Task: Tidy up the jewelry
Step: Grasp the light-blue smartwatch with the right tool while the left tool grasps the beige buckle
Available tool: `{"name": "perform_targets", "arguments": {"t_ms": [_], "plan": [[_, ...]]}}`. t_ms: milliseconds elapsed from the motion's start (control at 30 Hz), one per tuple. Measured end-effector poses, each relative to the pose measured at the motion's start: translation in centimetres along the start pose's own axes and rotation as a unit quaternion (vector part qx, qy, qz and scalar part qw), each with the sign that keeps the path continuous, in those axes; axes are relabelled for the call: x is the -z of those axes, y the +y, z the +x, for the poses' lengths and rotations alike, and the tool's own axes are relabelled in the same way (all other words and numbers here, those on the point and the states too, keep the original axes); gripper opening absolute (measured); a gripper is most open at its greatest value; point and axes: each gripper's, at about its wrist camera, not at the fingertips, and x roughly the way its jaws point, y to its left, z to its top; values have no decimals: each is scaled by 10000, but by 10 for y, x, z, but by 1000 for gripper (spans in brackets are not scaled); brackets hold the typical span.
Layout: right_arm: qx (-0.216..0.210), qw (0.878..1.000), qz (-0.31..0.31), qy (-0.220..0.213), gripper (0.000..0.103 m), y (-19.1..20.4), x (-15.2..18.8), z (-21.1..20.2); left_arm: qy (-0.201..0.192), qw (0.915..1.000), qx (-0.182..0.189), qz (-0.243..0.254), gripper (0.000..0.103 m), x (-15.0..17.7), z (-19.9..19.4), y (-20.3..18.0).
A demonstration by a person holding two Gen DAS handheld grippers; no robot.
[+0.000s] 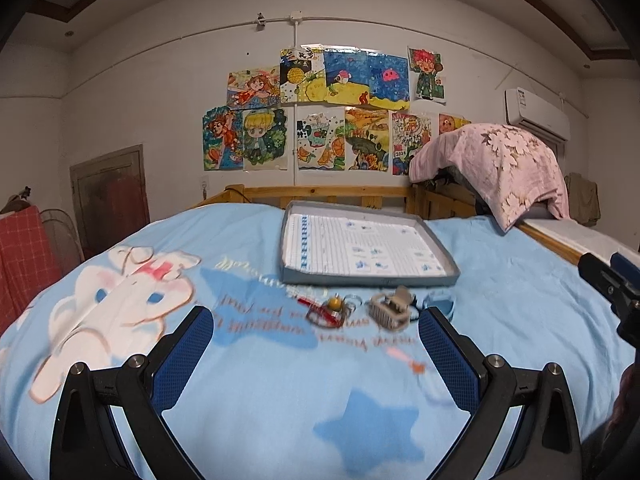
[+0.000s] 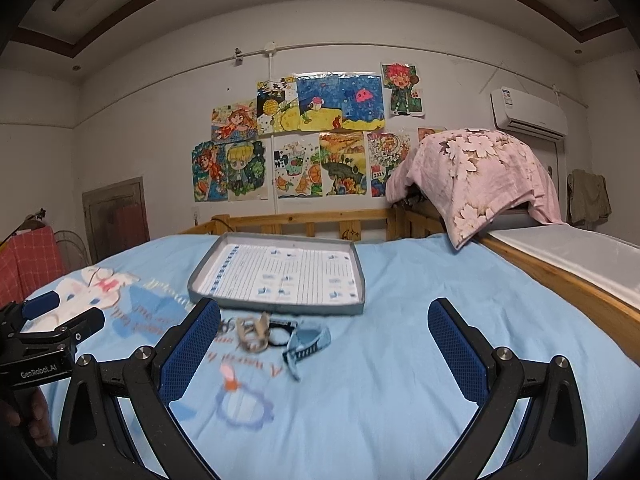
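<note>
Closest in, the left hand-held gripper (image 1: pixel 316 330) hangs over the blue bedspread (image 1: pixel 500 300) with its blue-padded fingers spread wide and nothing between them. The right hand-held gripper (image 2: pixel 324 326) is spread just as wide over the same bed, also holding nothing. In the right wrist view the left one shows at the left edge, with part of a hand (image 2: pixel 38 408) under it.

Just beyond the fingertips, the jewelry lies in a short row on the bedspread, blurred. From the left wrist view: a red-and-dark piece with a yellow bead (image 1: pixel 334 304), then a beige claw clip (image 1: pixel 392 308), then a pale blue piece (image 1: pixel 440 304) at the right end. The exact kind of each is hard to tell.

Right behind that row sits a shallow grey tray (image 1: pixel 372 278), lined with printed white paper, nothing in it.

Further back runs the wooden bed rail (image 1: pixel 340 192), a pink floral blanket (image 1: pixel 496 160) heaped at the right, and colourful drawings (image 1: pixel 320 108) on the white wall.
</note>
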Motion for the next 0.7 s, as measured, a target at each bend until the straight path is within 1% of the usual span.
{"name": "perform_targets", "arguments": {"t_ms": [167,333,567,700], "plan": [[7,9999,83,111,102,-8,-13,41,21,9999,50,-105,103,-21,40,-14],[15,9993,79,352,102,-18,-19,88,172,9994,139,-269,103,-34,87,-24],[-51,9981,255,564,102,-26,-13,144,362,9989,129,-281,103,-34,139,-36],[-141,9955,267,899,102,-23,-3,170,628,9973,259,-285,103,-27,160,-43]]}}
